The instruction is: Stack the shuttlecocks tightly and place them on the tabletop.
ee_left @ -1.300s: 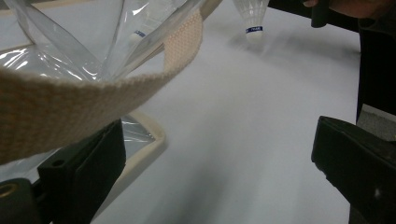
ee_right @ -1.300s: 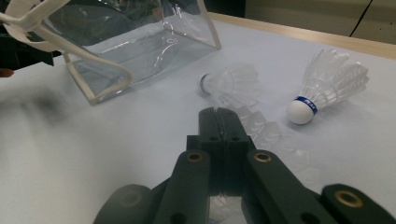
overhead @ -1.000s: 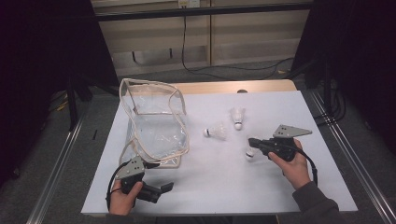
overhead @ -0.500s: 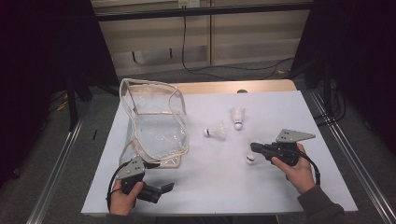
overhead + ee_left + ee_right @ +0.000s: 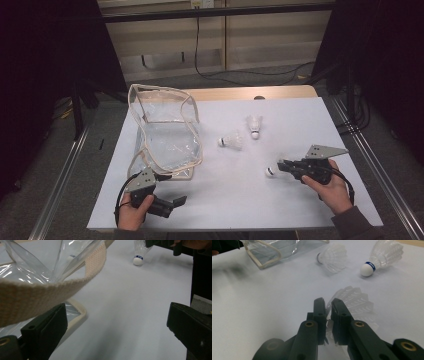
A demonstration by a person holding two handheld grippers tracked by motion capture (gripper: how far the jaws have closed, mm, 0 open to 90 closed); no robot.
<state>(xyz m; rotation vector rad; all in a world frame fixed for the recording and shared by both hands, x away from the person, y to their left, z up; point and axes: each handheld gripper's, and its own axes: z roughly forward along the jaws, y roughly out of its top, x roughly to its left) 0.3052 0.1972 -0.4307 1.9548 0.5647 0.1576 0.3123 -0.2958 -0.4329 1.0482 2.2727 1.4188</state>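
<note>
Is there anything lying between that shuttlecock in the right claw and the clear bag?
Nothing visible. The right claw grips a shuttlecock by its feathers, and bare table runs from there to the clear bag. The two other shuttlecocks lie farther back, off that line.

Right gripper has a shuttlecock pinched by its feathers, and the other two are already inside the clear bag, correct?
Not quite. The right gripper does pinch a shuttlecock by its feathers, but the other two shuttlecocks lie on the table beside the clear bag, per the high view.

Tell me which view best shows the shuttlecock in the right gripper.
The right gripper view: the shuttlecock has its feather skirt pinched between the right gripper jaws. The high view shows its small white cork at the jaw tips. The left gripper view shows cork and skirt, far off.
</note>
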